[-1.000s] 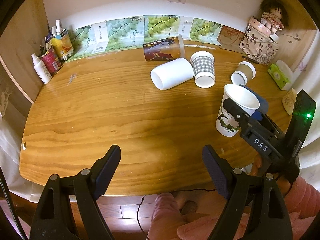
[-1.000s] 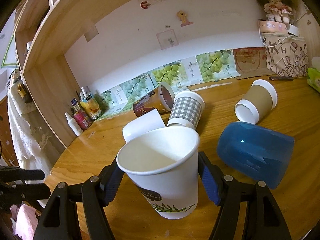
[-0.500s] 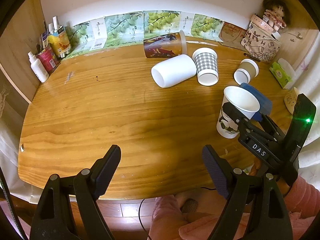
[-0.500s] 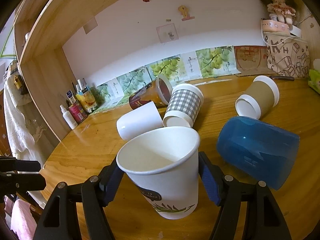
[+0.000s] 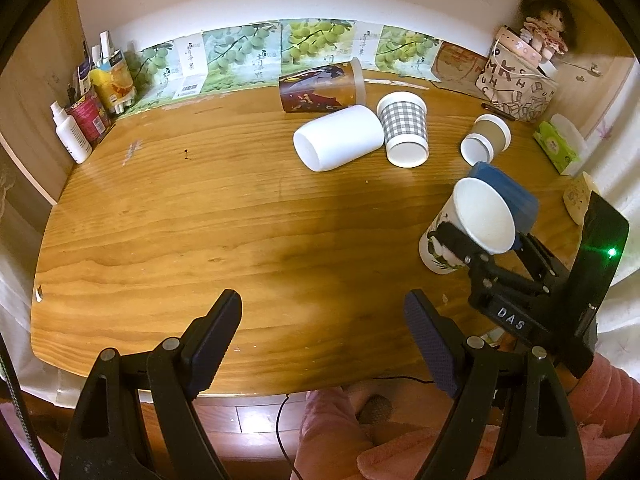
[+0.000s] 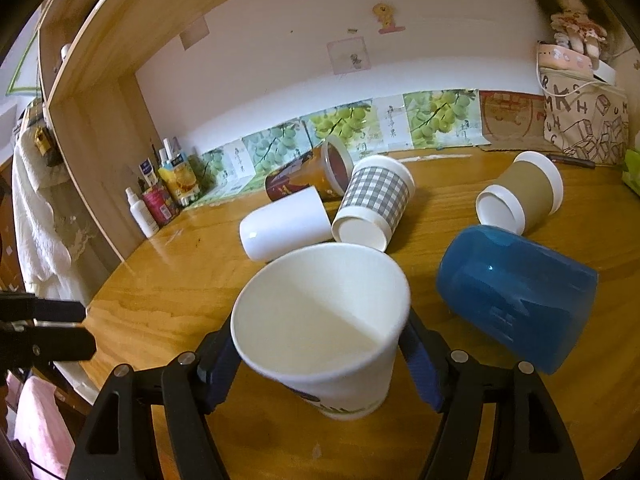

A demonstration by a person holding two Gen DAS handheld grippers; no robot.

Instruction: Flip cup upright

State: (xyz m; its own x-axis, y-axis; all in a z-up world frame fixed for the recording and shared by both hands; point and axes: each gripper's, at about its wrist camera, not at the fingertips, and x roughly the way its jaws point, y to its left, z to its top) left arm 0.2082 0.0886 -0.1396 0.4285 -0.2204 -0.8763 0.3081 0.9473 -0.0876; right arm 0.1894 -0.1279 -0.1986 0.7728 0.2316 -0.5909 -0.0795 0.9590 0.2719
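Observation:
A white paper cup with a green leaf print (image 6: 324, 328) stands mouth up on the wooden table (image 6: 168, 296), leaning a little. My right gripper (image 6: 320, 364) holds it, one pad on each side of its wall. The same cup (image 5: 472, 228) and the right gripper (image 5: 480, 244) show at the right of the left wrist view. My left gripper (image 5: 324, 340) is open and empty above the table's near edge.
Several cups lie on their sides behind: a blue one (image 6: 516, 296), a white one (image 6: 284, 224), a grey checked one (image 6: 374, 200), a brown-sleeved one (image 6: 524, 196) and a dark printed one (image 6: 308, 174). Bottles (image 5: 76, 120) stand far left, a patterned bag (image 5: 516, 88) far right.
The cup in my right gripper has tipped further toward the camera and sits lower in view. The left gripper's view has pulled back slightly from the table.

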